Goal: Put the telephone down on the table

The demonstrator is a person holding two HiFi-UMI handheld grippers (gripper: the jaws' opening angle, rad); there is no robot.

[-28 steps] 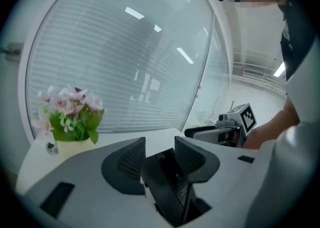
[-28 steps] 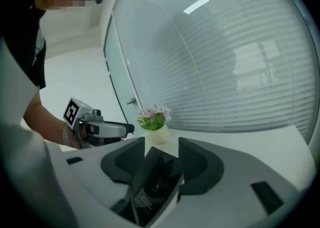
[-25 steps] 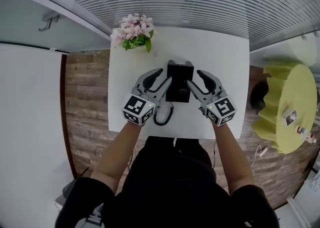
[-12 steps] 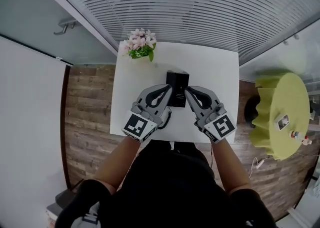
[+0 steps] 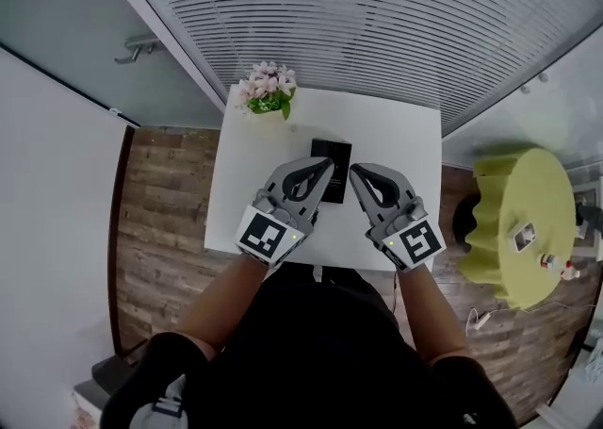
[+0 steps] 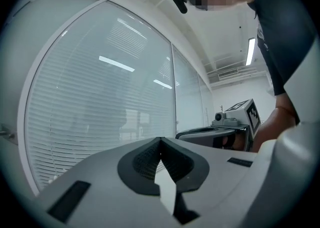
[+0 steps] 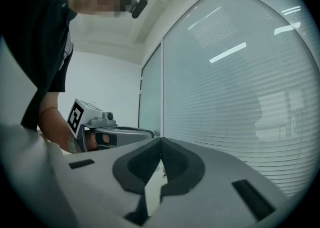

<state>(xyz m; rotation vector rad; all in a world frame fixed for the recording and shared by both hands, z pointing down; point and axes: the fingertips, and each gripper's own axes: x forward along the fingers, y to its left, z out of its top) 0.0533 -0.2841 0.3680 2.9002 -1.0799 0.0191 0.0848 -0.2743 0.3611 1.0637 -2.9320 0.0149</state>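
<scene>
Seen from overhead, a white counter (image 5: 396,135) stands on a wooden floor (image 5: 160,220), with slatted blinds (image 5: 377,12) behind it at 12 o'clock. A small bunch of pink flowers (image 5: 267,88) sits at the counter's 11 o'clock corner. A black telephone (image 5: 332,148) lies on the counter near its middle, its near end hidden behind the two gripper tips.

The left gripper (image 5: 326,165) is held out above the counter, its tip pointing toward 1 o'clock over the telephone's left edge. Its fingers (image 6: 142,164) have just been closing and now meet tip to tip, with nothing between them.

The right gripper (image 5: 355,173) is level beside it, its tip pointing toward 11 o'clock just right of the telephone. Its fingers (image 7: 177,164) have also just been closing and are pressed together on nothing. The two tips are near each other but apart.

At 3 o'clock, well apart from the counter, stands a round yellow table (image 5: 513,220).
</scene>
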